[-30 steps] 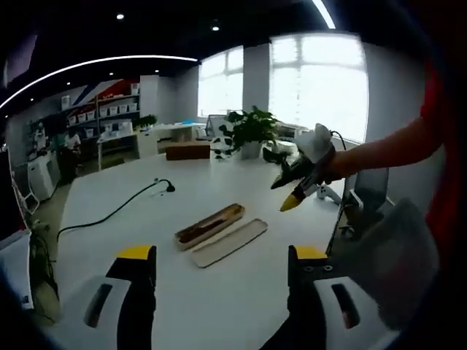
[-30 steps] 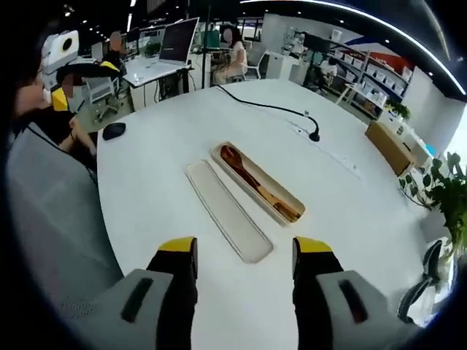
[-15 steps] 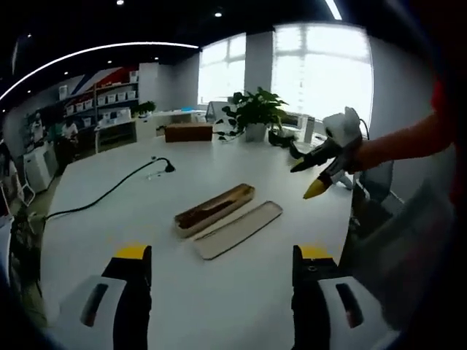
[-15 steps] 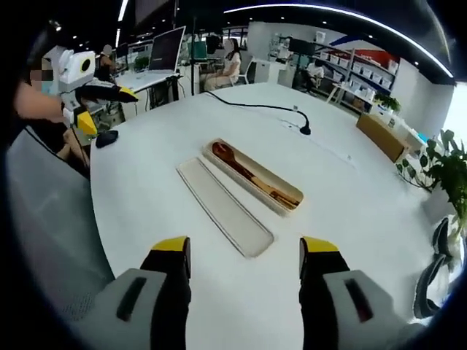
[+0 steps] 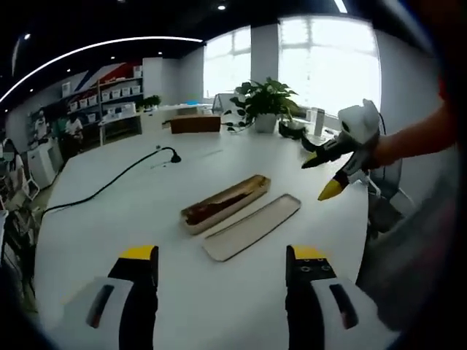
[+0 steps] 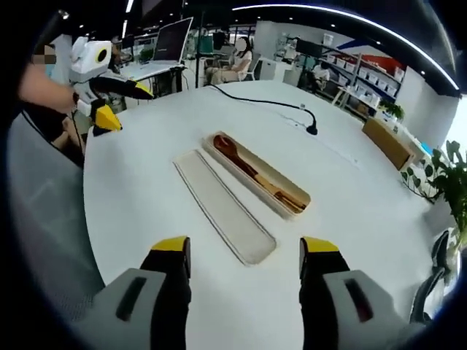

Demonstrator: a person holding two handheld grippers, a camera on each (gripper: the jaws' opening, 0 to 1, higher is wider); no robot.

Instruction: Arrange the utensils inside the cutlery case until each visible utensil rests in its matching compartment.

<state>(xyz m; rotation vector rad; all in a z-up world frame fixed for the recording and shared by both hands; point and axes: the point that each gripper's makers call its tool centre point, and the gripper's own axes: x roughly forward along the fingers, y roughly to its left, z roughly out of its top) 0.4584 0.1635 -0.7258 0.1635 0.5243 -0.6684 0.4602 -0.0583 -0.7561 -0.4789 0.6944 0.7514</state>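
Observation:
A beige cutlery case (image 5: 225, 204) (image 6: 257, 174) lies open on the white table (image 5: 131, 219), with brown wooden utensils (image 6: 252, 172) lying inside it. Its flat lid (image 5: 252, 227) (image 6: 222, 205) rests alongside, on the side nearer both cameras. My left gripper (image 5: 222, 257) hovers open above the table, short of the lid. My right gripper (image 6: 244, 248) is open too, just short of the lid's end. The left gripper view has the right gripper (image 5: 337, 157) coming in from the right; the right gripper view has the left gripper (image 6: 102, 98) at upper left.
A black cable with a small stand (image 5: 171, 155) (image 6: 312, 131) runs across the table beyond the case. A potted plant (image 5: 264, 102) and a brown box (image 5: 195, 125) stand at the far edge. People sit at desks (image 6: 230, 62) behind.
Both cameras have moved a little nearer to the case. In each view the other gripper has shifted further into the picture. Case, lid and utensils lie as before.

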